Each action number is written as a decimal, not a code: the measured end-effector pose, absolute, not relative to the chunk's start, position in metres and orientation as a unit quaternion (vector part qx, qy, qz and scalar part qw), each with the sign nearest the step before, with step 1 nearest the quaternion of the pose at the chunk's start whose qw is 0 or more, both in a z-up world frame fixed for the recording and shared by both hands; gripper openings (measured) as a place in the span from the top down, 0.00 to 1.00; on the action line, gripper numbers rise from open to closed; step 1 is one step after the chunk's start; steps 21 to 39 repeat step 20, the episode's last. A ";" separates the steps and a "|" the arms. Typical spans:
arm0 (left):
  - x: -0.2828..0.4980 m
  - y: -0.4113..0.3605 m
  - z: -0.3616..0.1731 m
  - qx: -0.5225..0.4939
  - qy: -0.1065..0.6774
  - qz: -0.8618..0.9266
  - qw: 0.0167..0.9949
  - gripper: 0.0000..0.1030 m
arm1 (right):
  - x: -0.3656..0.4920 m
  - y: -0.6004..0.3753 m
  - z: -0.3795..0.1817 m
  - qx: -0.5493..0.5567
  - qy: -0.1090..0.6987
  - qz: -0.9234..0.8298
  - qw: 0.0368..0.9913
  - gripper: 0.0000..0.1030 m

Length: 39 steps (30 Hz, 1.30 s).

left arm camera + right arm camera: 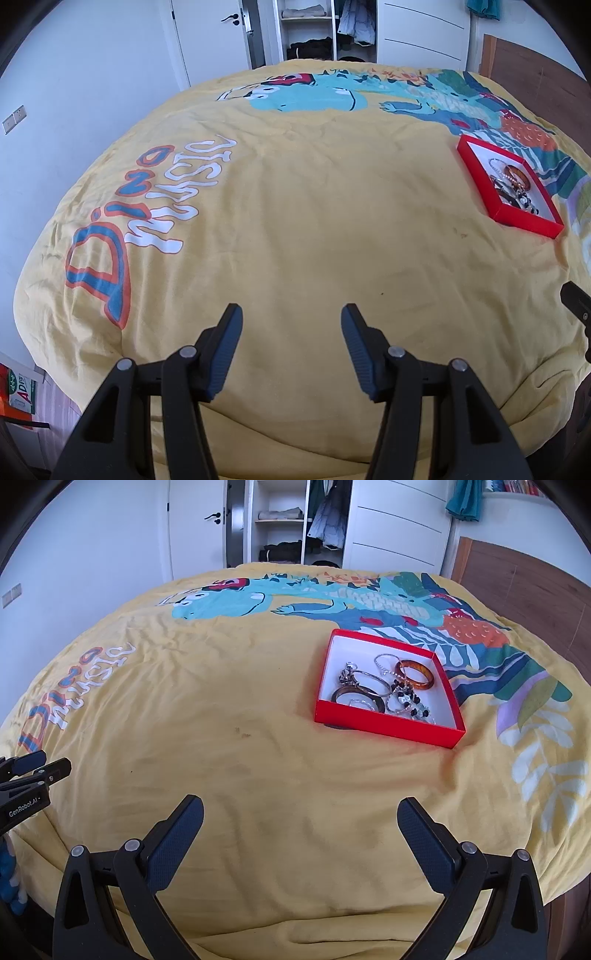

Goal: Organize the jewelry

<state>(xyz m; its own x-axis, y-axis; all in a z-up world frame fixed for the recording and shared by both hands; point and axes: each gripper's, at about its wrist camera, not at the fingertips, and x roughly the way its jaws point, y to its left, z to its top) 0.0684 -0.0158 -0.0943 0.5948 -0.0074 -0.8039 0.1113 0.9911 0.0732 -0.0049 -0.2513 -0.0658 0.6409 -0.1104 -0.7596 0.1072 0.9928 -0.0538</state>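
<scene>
A red box [384,731] with a white inside lies on the yellow bedspread [258,760]. It holds an amber bangle [415,674], a dark bangle [357,699], thin silver bangles [369,683] and a beaded bracelet [410,701]. The box also shows at the right in the left wrist view [524,218]. My right gripper [300,812] is open and empty, well short of the box. My left gripper [291,319] is open and empty over bare bedspread, and it shows at the left edge of the right wrist view [37,764].
The bedspread carries a dinosaur print [295,598] and lettering [147,199]. A wooden headboard [524,590] stands at the right. An open wardrobe [291,520] and a white door [199,524] stand beyond the bed.
</scene>
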 end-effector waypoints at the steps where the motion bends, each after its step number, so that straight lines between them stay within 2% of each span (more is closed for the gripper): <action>1: 0.068 -0.016 -0.094 0.058 0.448 -0.034 0.891 0.48 | -0.005 -0.251 -0.066 -0.002 0.419 -0.059 0.906 0.00; 39: 0.063 -0.015 -0.087 0.051 0.439 -0.034 0.896 0.48 | -0.005 -0.242 -0.068 -0.013 0.422 -0.053 0.905 0.00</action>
